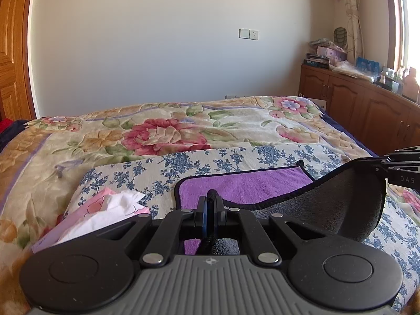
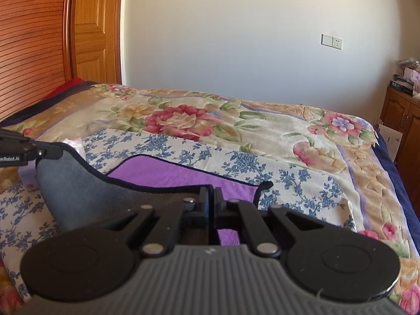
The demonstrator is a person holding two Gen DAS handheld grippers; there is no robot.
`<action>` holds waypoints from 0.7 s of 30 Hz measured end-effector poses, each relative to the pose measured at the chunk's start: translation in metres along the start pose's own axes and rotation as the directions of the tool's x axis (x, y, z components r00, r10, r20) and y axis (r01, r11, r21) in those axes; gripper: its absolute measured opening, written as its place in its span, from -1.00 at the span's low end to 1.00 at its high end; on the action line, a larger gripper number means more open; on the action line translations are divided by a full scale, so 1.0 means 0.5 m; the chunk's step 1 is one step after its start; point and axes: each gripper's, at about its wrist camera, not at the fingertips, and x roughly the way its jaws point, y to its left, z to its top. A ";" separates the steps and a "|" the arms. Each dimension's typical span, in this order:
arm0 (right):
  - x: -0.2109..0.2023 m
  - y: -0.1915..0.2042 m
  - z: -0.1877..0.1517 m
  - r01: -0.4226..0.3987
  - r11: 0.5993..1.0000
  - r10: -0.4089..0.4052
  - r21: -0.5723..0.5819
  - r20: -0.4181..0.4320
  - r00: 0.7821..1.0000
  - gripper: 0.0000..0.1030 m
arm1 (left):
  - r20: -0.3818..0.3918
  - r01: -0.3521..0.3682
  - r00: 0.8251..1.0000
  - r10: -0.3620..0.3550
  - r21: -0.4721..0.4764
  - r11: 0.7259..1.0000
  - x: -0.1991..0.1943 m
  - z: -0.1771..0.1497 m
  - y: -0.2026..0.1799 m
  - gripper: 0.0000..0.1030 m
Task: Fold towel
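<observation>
The towel (image 1: 244, 186), purple with a grey underside, lies on the blue-flowered cloth (image 1: 183, 162) on the bed (image 1: 157, 126). Left tongs (image 1: 211, 204) and right tongs (image 2: 211, 197) each pinch its near edge, lifting the grey side. A tissue pack (image 1: 105, 210) sits left.

Towel (image 1: 244, 186) edge between left gripper (image 1: 212, 200) fingers
</observation>
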 end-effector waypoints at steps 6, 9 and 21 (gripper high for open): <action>0.012 -0.008 0.011 0.007 1.000 -0.007 -0.022 0.001 1.000 -0.92 | 0.008 -0.004 1.000 0.004 0.015 1.000 0.013 0.018 -0.002 -0.90; 0.019 -0.012 0.016 0.010 0.999 -0.010 -0.030 0.003 1.000 -0.93 | 0.010 -0.005 1.000 0.005 0.020 1.000 0.021 0.025 -0.003 -0.90; 0.053 -0.028 0.043 0.021 0.998 -0.020 -0.065 0.016 1.000 -0.92 | 0.022 -0.021 1.000 0.021 0.011 1.000 0.064 0.055 0.003 -0.90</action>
